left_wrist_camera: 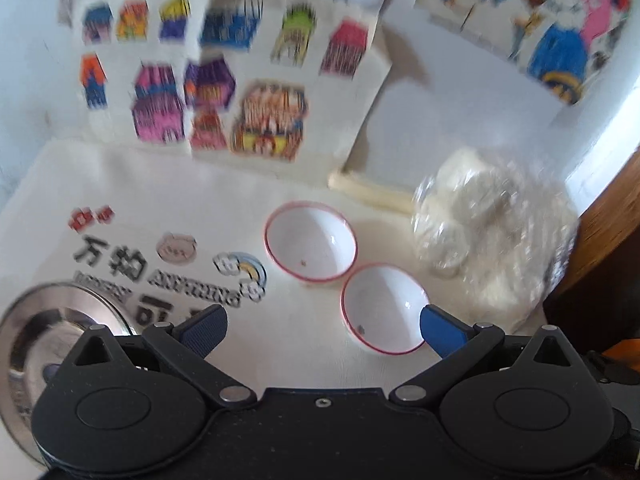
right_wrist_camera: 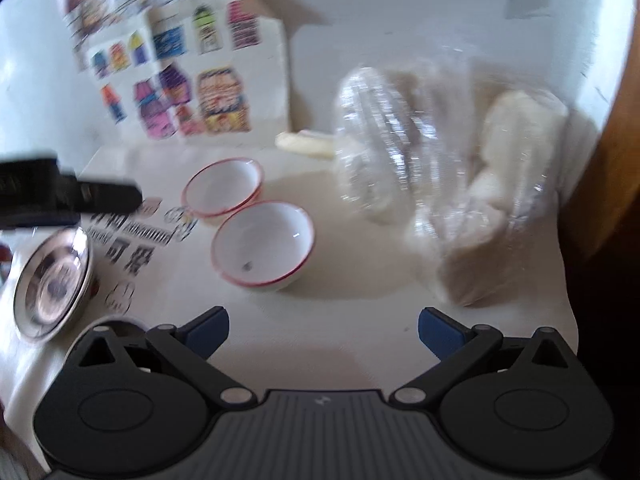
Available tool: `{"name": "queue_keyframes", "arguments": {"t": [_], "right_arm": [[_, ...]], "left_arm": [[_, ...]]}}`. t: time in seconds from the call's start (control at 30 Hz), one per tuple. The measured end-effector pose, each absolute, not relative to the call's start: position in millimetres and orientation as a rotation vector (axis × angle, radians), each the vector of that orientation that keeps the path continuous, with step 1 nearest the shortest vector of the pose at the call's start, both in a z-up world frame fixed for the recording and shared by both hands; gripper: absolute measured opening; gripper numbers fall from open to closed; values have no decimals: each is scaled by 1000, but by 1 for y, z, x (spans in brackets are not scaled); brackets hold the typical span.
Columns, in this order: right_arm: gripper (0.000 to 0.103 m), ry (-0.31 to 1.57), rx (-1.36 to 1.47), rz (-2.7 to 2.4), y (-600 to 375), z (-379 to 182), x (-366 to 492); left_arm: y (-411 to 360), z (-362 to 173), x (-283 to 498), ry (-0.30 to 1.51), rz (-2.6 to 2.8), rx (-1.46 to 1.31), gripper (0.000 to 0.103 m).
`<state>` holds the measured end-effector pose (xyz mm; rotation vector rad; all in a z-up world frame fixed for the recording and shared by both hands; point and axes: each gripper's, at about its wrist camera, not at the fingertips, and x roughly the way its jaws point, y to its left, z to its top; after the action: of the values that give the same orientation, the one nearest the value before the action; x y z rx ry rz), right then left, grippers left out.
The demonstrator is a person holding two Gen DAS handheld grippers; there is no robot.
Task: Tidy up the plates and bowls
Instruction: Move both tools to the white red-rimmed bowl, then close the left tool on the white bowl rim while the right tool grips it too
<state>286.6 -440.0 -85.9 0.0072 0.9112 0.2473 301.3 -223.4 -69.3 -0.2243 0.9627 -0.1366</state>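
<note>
Two red-rimmed white bowls, near bowl (right_wrist_camera: 262, 244) and far bowl (right_wrist_camera: 222, 188), touching, each empty but a speck, steel plate (right_wrist_camera: 52, 284) apart, left hand-held gripper (left_wrist_camera: 322, 330) and right hand-held gripper (right_wrist_camera: 323, 330) both wide, empty

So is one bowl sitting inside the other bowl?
No, the near bowl and the far bowl sit side by side on the table, each showing its own white inside.

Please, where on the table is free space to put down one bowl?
Bare cloth lies in front of the open right gripper, between the near bowl, the steel plate and the plastic bag. It is crowded where the far bowl sits close beside the near one.
</note>
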Motion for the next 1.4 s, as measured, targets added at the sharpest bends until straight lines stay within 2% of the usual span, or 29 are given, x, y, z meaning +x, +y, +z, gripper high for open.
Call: {"name": "queue_keyframes", "arguments": {"t": [0.13, 0.27, 0.67, 0.87, 1.0, 1.07, 1.3, 1.4], "right_arm": [[103, 948, 97, 239, -450, -98, 304], [103, 944, 133, 237, -450, -104, 317], [103, 1014, 131, 212, -443, -120, 343], [103, 1029, 121, 202, -440, -124, 348], [102, 1017, 122, 200, -436, -123, 353], [98, 1008, 118, 204, -434, -122, 355], [67, 1036, 127, 203, -428, -127, 361], [55, 1034, 128, 221, -425, -126, 362]], "left_arm": [[-227, -101, 339, 1143, -109, -256, 100], [-232, -121, 362, 1216, -120, -260, 97], [-242, -136, 385, 1278, -101, -196, 97], [-240, -141, 385, 1295, -82, -226, 95], [-239, -142, 386, 1292, -74, -239, 89], [-238, -143, 386, 1292, -73, -263, 86], [-237, -139, 387, 1270, -82, -309, 52], [-240, -139, 387, 1270, -109, -327, 43]]}}
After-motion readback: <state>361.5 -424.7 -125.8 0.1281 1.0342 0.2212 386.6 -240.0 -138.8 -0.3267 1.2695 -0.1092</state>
